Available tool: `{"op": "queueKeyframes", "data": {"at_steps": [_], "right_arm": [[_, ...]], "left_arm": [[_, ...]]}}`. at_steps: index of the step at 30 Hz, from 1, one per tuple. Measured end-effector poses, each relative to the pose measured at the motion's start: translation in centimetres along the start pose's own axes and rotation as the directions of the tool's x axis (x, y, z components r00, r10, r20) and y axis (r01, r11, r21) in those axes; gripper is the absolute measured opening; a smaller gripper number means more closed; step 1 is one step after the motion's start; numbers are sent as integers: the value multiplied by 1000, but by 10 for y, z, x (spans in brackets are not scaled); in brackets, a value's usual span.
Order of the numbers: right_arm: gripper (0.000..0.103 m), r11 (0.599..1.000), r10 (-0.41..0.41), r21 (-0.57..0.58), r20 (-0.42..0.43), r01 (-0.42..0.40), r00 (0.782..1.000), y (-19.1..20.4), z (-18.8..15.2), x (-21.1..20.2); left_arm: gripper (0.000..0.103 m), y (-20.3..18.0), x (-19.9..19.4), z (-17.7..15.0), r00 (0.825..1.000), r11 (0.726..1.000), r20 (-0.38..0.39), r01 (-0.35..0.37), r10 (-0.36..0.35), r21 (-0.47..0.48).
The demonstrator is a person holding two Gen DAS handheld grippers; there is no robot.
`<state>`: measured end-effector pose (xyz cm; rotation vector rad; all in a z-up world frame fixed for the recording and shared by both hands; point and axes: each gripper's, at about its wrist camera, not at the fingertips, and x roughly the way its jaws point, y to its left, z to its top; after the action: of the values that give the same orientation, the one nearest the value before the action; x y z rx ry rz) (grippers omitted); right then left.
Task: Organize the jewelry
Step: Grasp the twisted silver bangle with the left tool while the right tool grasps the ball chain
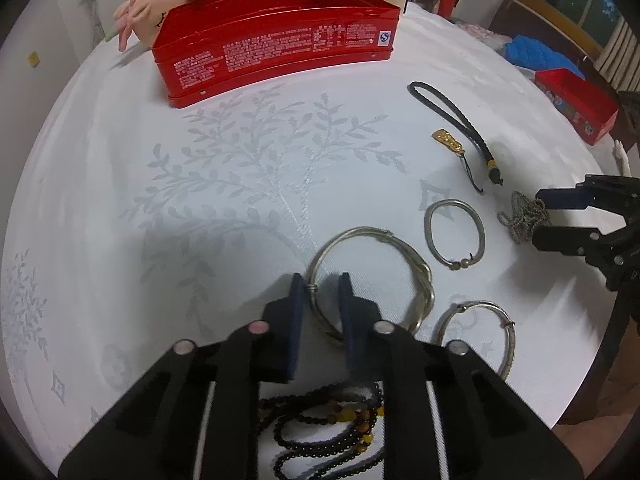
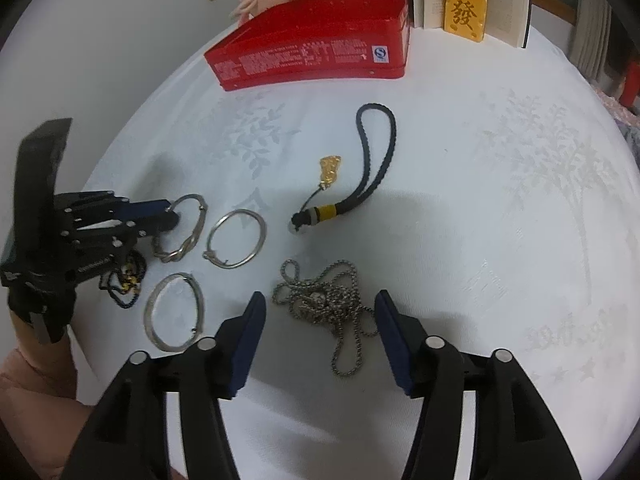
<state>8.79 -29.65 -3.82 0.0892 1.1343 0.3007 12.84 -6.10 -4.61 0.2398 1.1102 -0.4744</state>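
Jewelry: left tongs (image 1: 322, 284) narrowly parted astride a silver bangle's (image 1: 372, 280) rim; right tongs (image 2: 320, 304) wide apart over a chain (image 2: 328, 300).

Indoor light, moderately dim, cool cast. Cloth (image 1: 240, 184) evenly lit; soft grey shadows spread ahead of both grippers. Mild glare on tin (image 1: 276, 52) rim. Strong fisheye bend and dark vignette at corners in both views. Near fingers (image 2: 248, 344) soft; slight motion blur overall, grainy detail.
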Motion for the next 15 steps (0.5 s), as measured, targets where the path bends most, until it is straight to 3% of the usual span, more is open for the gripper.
{"op": "queueKeyframes", "data": {"at_steps": [5,10,15], "right_arm": [[60,998,-40,-42,4,40,999,7,-1,4],[56,983,-135,-121,21,136,991,21,-5,10],[54,979,-144,-140,29,147,989,23,-7,10]], "left_arm": [[6,0,1,1,1000,1000,4,-5,5,-6],[6,-1,1,2,1000,1000,2,-7,7,-1],[8,2,1,4,1000,1000,-11,11,-11,4]]}}
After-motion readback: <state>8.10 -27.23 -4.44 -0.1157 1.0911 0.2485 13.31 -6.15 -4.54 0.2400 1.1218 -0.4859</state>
